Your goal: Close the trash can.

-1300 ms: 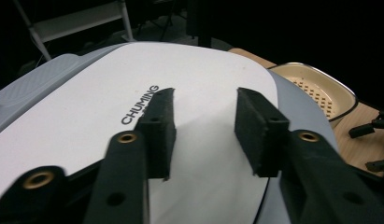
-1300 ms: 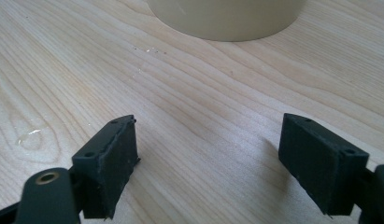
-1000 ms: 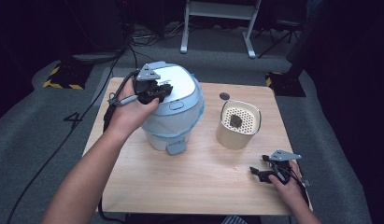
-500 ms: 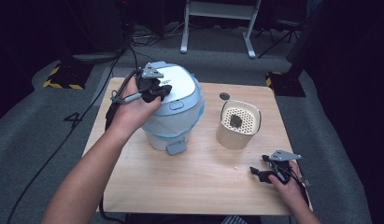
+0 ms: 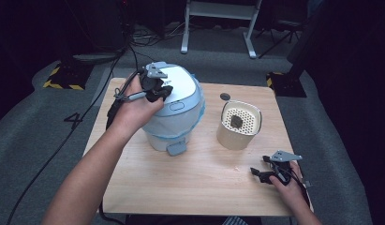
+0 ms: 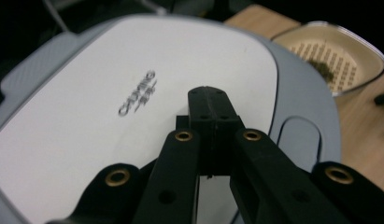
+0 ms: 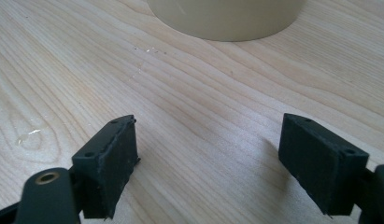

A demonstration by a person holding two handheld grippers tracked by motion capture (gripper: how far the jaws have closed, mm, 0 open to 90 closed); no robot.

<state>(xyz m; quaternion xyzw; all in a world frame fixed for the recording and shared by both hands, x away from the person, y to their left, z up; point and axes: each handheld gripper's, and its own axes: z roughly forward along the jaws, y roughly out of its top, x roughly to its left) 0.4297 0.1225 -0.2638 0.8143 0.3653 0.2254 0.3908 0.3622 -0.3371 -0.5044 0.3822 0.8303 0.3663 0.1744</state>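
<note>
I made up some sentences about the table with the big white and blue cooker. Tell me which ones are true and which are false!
1. The left claw is shut above the white and blue rounded cooker's lid. True.
2. The right claw is squeezing the cream perforated basket. False: it is open and empty, low over the light wooden table.
3. The basket stands to the right of the cooker in the high view. True.
4. The cooker's lid is wide open. False: it is down.
5. Something dark lies in the basket. True.
</note>
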